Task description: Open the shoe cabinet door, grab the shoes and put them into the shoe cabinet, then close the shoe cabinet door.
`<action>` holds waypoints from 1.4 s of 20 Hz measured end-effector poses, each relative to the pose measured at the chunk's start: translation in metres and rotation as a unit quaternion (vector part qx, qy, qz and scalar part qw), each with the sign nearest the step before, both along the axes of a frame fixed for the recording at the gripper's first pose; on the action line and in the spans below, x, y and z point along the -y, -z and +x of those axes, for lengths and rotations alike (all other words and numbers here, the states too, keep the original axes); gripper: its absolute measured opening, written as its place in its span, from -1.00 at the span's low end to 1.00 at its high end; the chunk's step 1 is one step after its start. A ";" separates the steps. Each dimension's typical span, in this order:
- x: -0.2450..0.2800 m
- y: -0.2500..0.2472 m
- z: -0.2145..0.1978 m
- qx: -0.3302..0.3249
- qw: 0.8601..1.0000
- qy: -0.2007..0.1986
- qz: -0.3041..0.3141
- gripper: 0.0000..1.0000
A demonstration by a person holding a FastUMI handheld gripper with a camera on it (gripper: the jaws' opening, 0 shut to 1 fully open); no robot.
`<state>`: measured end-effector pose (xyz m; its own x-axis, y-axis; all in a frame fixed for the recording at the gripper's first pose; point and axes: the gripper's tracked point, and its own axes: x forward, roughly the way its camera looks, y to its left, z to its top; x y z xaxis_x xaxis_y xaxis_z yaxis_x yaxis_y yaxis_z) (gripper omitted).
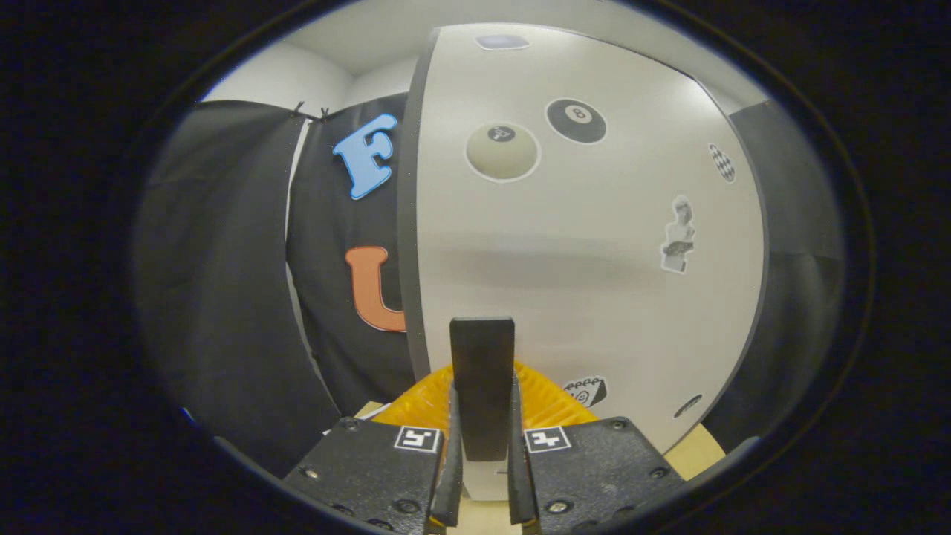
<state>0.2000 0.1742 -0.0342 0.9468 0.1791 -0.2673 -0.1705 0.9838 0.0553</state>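
Note:
The white shoe cabinet door (594,297) stands close in front of me, its dark side edge (409,223) toward the black cloth. A flat black handle (481,371) sticks out from the lower part of the door. My gripper (483,397) is shut on this handle, one finger pressing each side. The handle's upper end rises above the fingertips.
Stickers dot the door: a black 8-ball (576,120), a pale ball (502,151), a bust figure (677,234). Black cloth walls hang beside the door on both sides. A tan surface (698,455) shows below the door's lower corner.

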 end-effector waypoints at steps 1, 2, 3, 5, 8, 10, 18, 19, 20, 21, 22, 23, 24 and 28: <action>0.001 0.002 -0.001 -0.005 1.000 -0.008 -0.002 -0.44; 0.002 0.002 -0.004 -0.013 1.000 -0.015 -0.004 -0.44; 0.003 0.001 -0.008 -0.021 1.000 -0.020 -0.007 -0.43; 0.006 -0.001 -0.018 -0.029 0.999 -0.033 -0.011 -0.44; 0.009 -0.003 -0.032 -0.036 0.997 -0.062 -0.006 -0.44; 0.012 -0.005 -0.043 -0.047 0.995 -0.082 -0.006 -0.43; 0.046 -0.010 -0.083 -0.048 0.987 -0.153 -0.005 -0.44; 0.053 -0.010 -0.087 -0.045 0.986 -0.159 -0.004 -0.43; 0.060 -0.012 -0.092 -0.043 0.985 -0.165 -0.002 -0.44; 0.065 -0.012 -0.096 -0.040 0.985 -0.166 0.003 -0.44; 0.071 -0.012 -0.101 -0.035 0.985 -0.168 0.000 -0.44; 0.076 -0.014 -0.106 -0.029 0.985 -0.169 -0.009 -0.44; 0.081 -0.016 -0.112 -0.024 0.985 -0.170 -0.016 -0.44; 0.108 -0.019 -0.128 -0.019 0.984 -0.178 -0.015 -0.45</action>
<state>0.0722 0.0665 -0.0152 0.8148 0.4889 -0.3116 -0.5029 0.8634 0.0397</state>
